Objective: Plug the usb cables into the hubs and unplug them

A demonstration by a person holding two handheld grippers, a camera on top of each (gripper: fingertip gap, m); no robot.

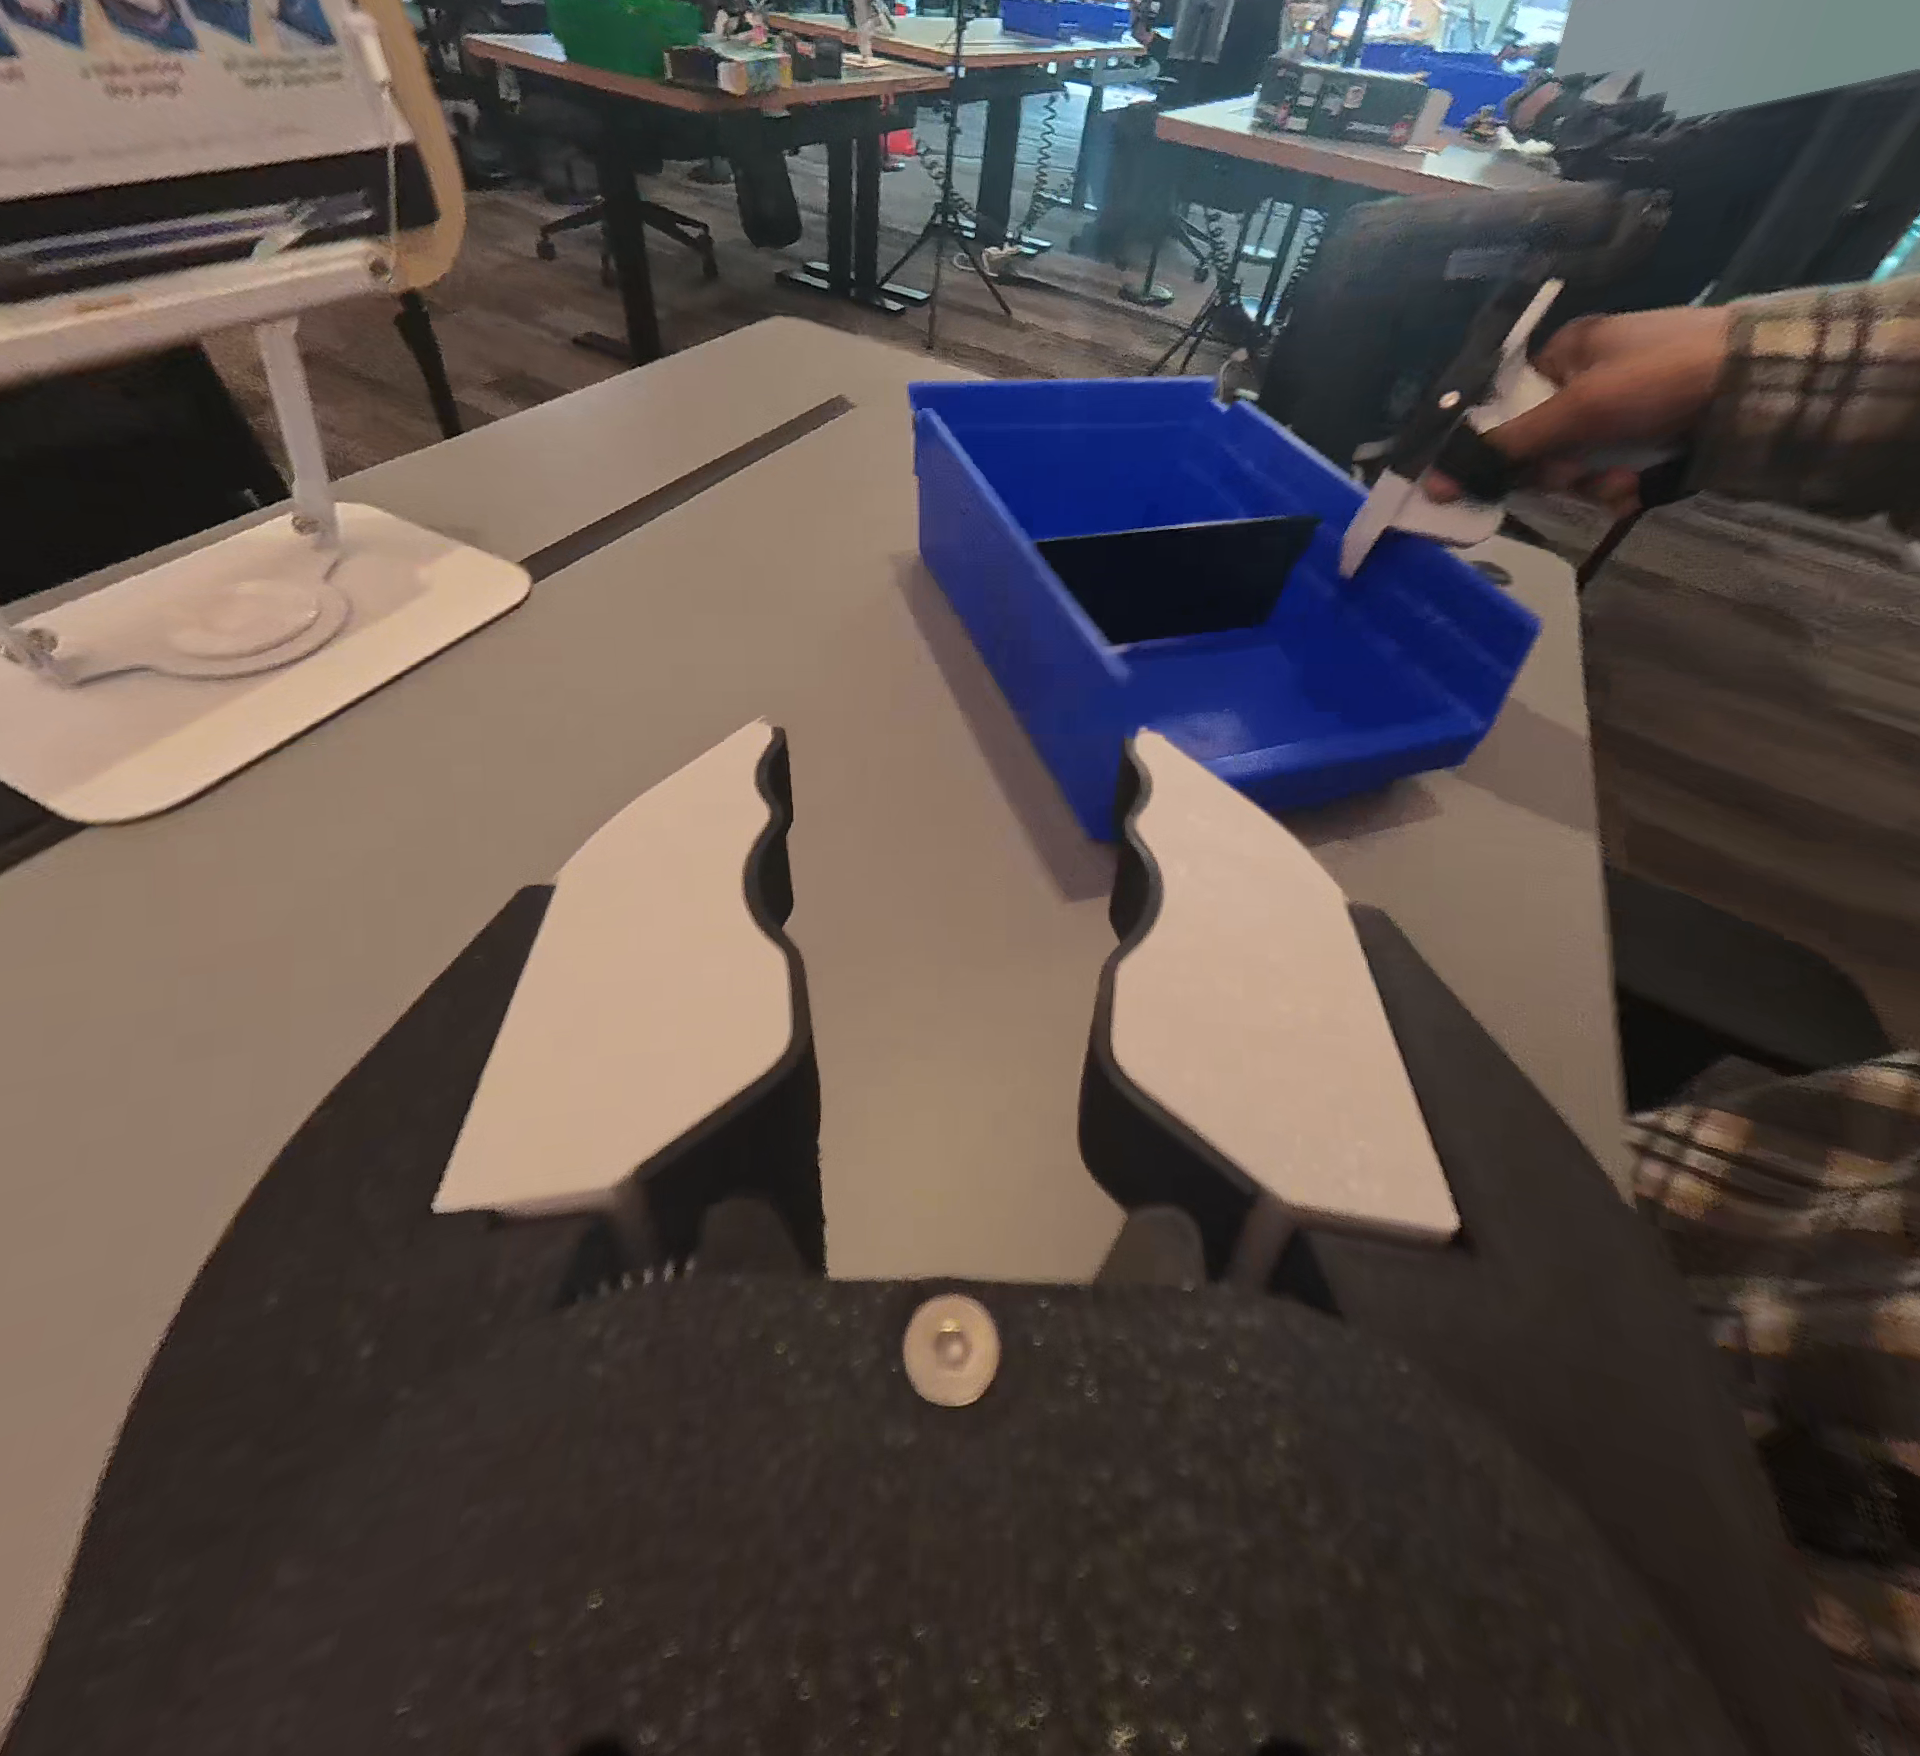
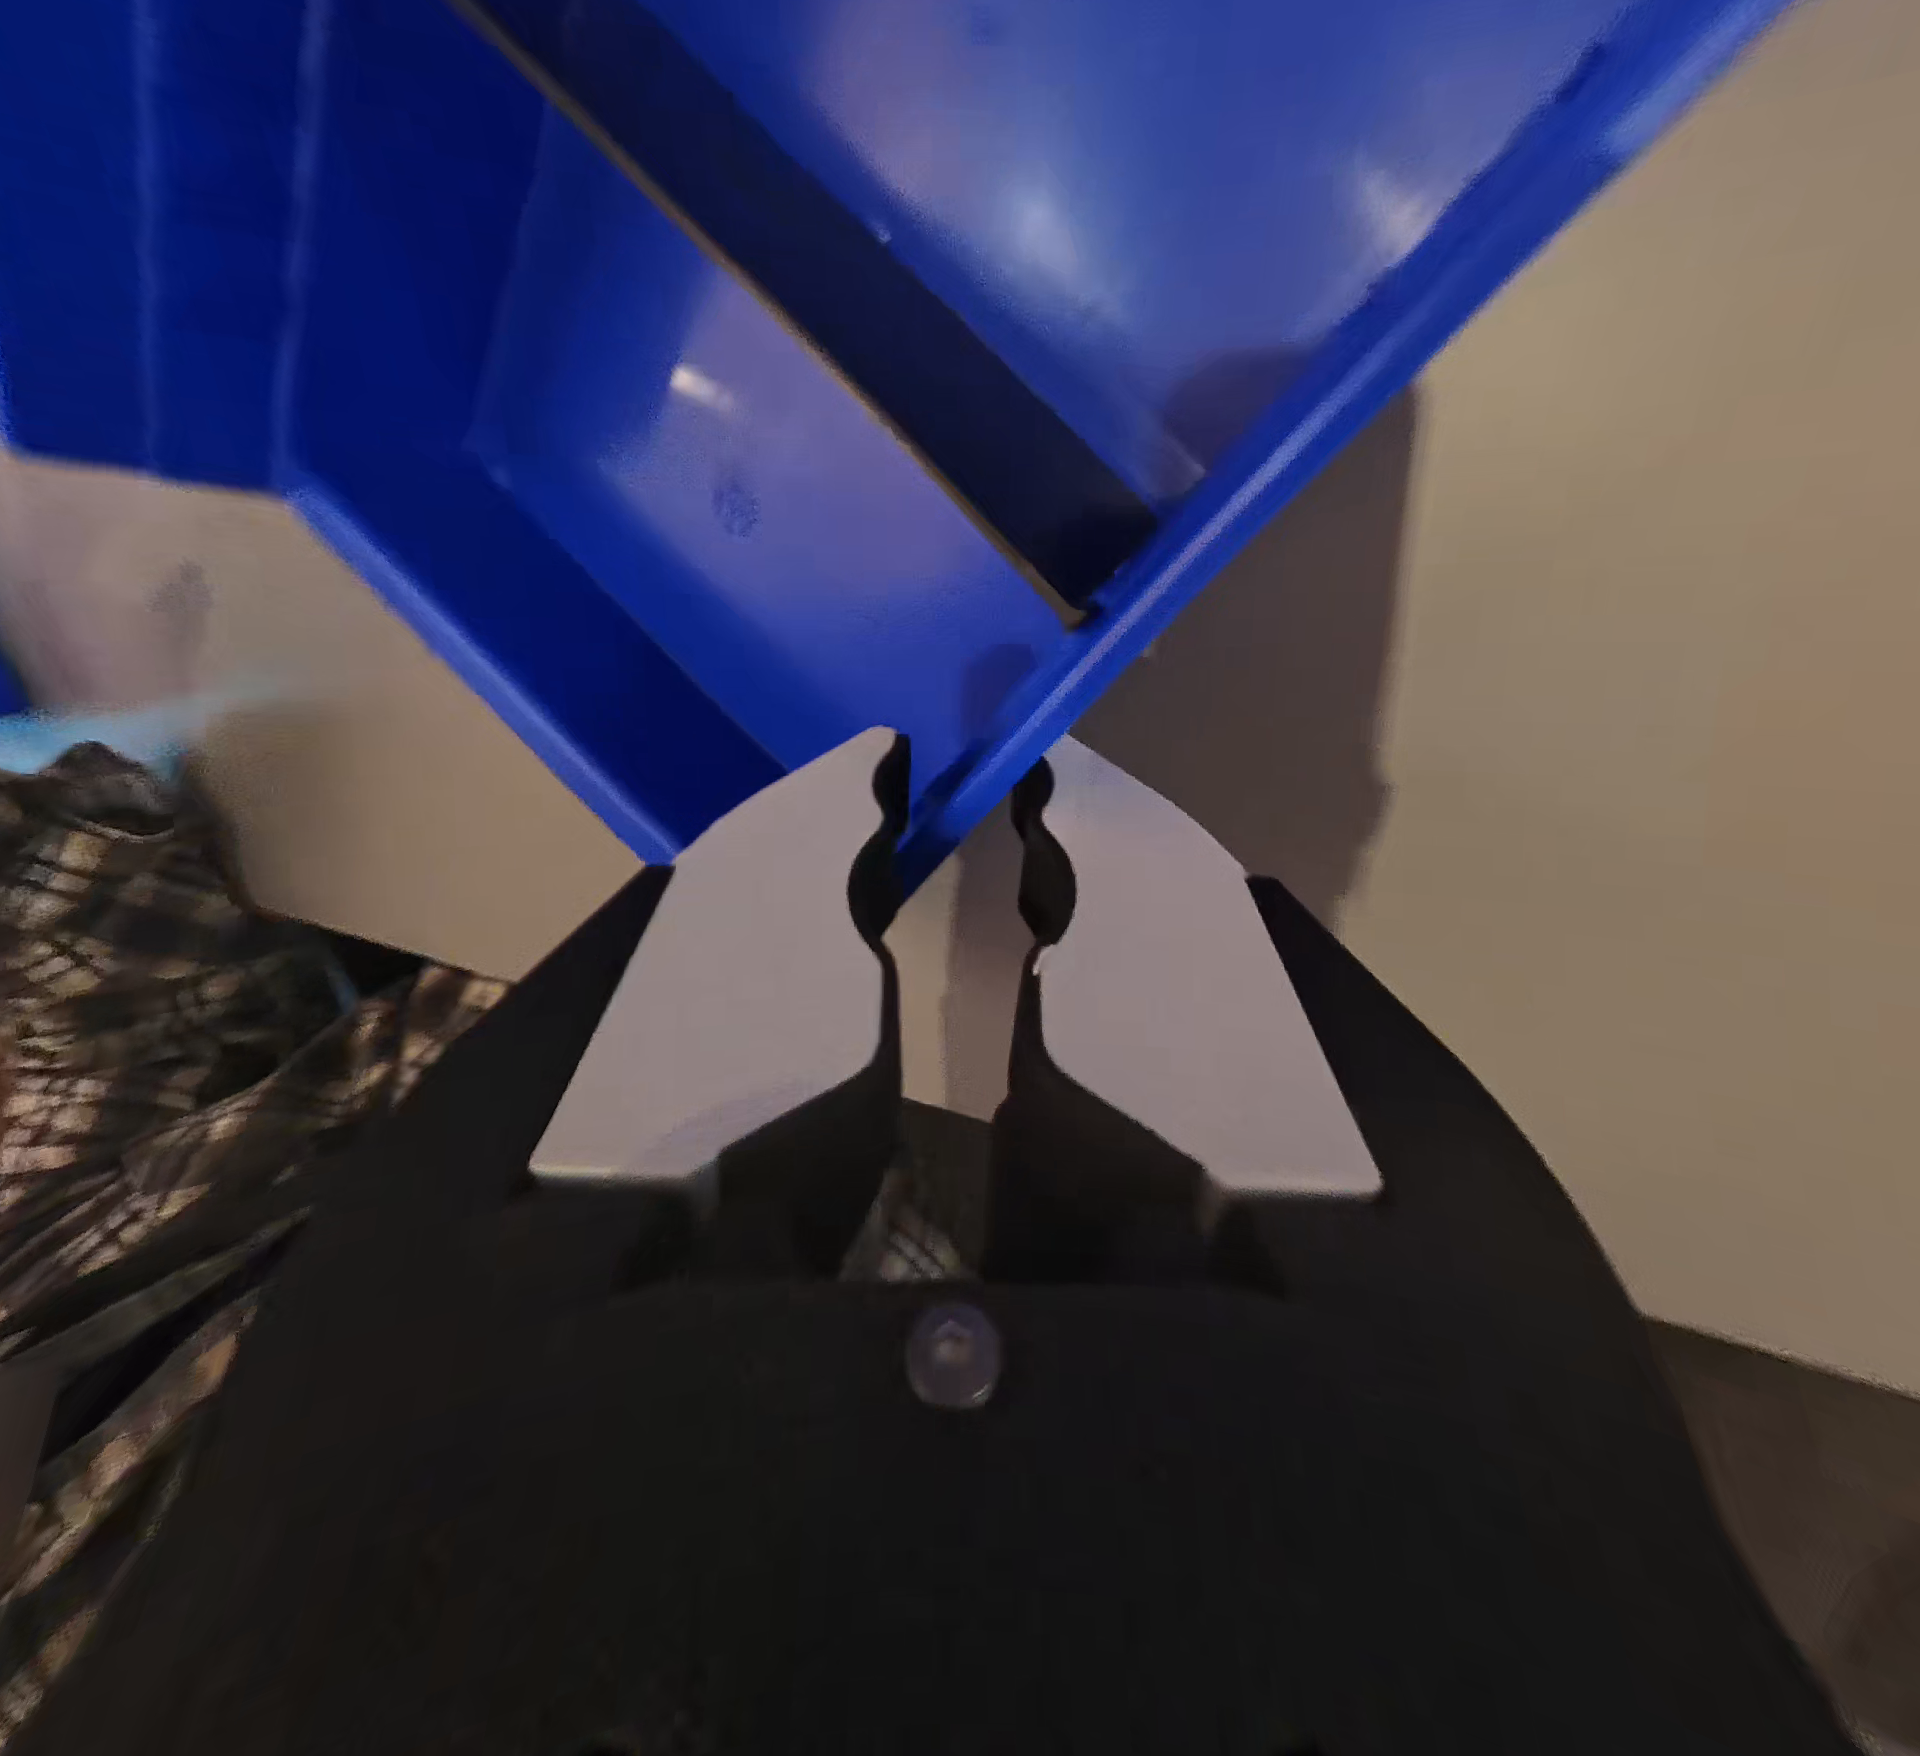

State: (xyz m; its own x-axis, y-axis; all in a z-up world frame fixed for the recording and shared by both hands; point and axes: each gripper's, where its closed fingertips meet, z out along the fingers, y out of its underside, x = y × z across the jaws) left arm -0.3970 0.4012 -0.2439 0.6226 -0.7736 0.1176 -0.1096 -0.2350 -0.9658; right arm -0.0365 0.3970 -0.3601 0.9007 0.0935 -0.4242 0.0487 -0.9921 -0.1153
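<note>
Presently, items as found:

Blue bin (image 1: 1226,626): open-topped plastic tray on the grey tabletop (image 1: 727,667), forward and to the right of the left tool (image 1: 951,771). A black divider (image 1: 1174,579) crosses its inside. In the left wrist view its long axis runs from near-right to far-left. Both compartments look bare where they can be seen.

USB cables and hubs: none visible in either view; their whereabouts cannot be told.

Right tool (image 2: 961,761): the nearer of the two to the bin by far. Its fingers straddle the bin's side wall (image 2: 1195,584) just beside the end of the divider, one finger inside the tray, one outside. Jaws narrowed to a slim gap; the inside pad (image 2: 883,865) appears to touch the wall, while a sliver of space shows before the outer pad. Judged as closing on, or lightly pinching, the rim; a firm hold is not certain. The same tool shows in the left wrist view (image 1: 1371,543), held by a hand (image 1: 1600,418) in a plaid sleeve, tip down at the bin's right edge.

Left tool: jaws spread wide, holding nothing, hovering over bare tabletop, well apart from the bin.

White stand (image 1: 239,636): flat base at far left, carrying a printed sheet.

Judgement: any move of the bin falls to the right tool; the grip on a thin wall could slip or tilt the tray.
</note>
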